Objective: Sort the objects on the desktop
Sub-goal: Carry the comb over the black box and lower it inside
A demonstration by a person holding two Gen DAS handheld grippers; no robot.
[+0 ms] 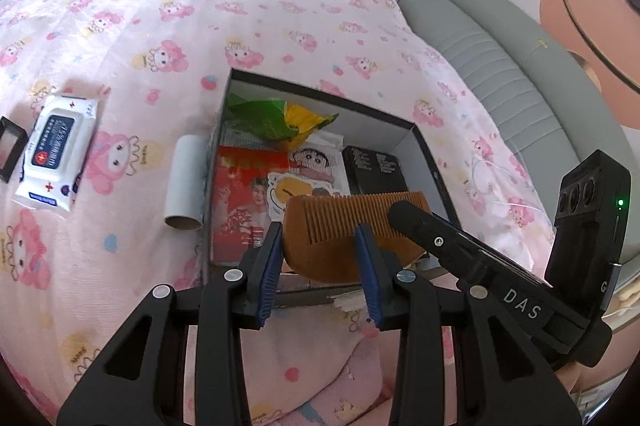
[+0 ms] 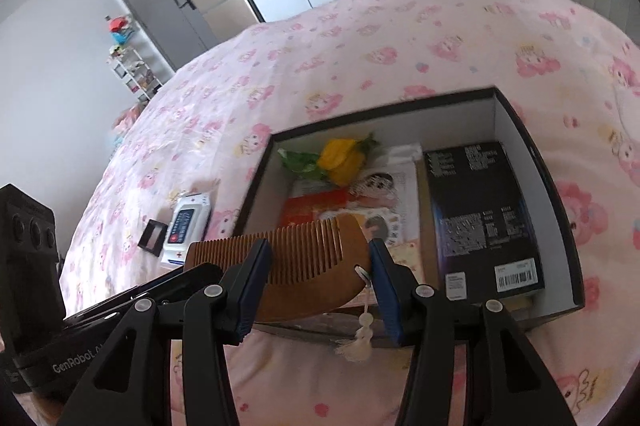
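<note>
1. Right now the left gripper (image 1: 318, 234) has its fingers part open, with the comb (image 1: 332, 226) lying crosswise in the gap. The comb's left end sits against the left blue pad and its right half runs on behind the right finger. Whether the pads actually press on it cannot be told.
2. Likewise, the right gripper (image 2: 318, 246) has its fingers part open around the same comb. The end with the tassel (image 2: 362, 338) is at the right pad, and the toothed end passes behind the left finger. Its grip cannot be told either.
3. In each view the other gripper's black finger overlaps the far end of the comb.
4. Beyond both pairs of fingertips the comb hangs teeth-up over the near edge of the open box (image 1: 320, 94).
5. Ahead of the fingertips, inside the box, lie a black carton (image 2: 484, 218), a yellow-green wrapper (image 1: 276, 122) and a red printed card (image 1: 240, 202).
6. Left of the left fingers, on the pink cloth (image 1: 160, 6), a cardboard tube (image 1: 186, 182) lies just beside the box wall. A pack of wipes (image 1: 56, 154) and a small black case (image 1: 10, 154) lie farther left.
</note>
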